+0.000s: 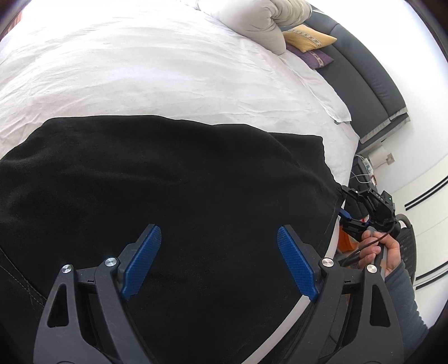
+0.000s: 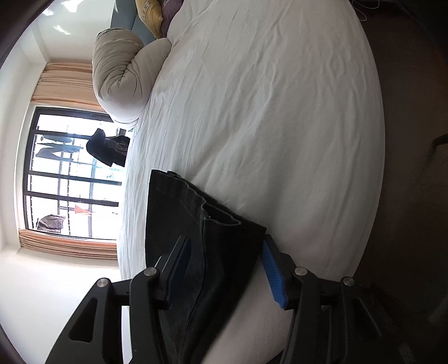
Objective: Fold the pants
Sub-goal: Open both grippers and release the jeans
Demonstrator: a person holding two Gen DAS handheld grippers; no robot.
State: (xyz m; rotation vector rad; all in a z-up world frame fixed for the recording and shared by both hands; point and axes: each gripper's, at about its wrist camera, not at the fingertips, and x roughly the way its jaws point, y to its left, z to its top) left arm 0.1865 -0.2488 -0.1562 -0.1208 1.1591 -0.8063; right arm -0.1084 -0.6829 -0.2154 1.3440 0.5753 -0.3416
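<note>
Black pants [image 1: 168, 182] lie spread flat on the white bed [image 1: 140, 70], near its front edge. My left gripper [image 1: 218, 243] is open and hovers just above the cloth, holding nothing. In the left wrist view my right gripper [image 1: 352, 212] shows at the pants' right edge, held by a hand. In the right wrist view the pants' end [image 2: 201, 229] lies between the jaws of my right gripper [image 2: 224, 249], which are wide apart on either side of the cloth edge and do not pinch it.
A rolled beige duvet [image 1: 260, 19] and yellow and purple cushions [image 1: 308, 36] lie at the head of the bed by a dark headboard [image 1: 364, 72]. A window with curtains [image 2: 70, 176] is beyond the bed. Dark floor [image 2: 406, 140] borders the bed.
</note>
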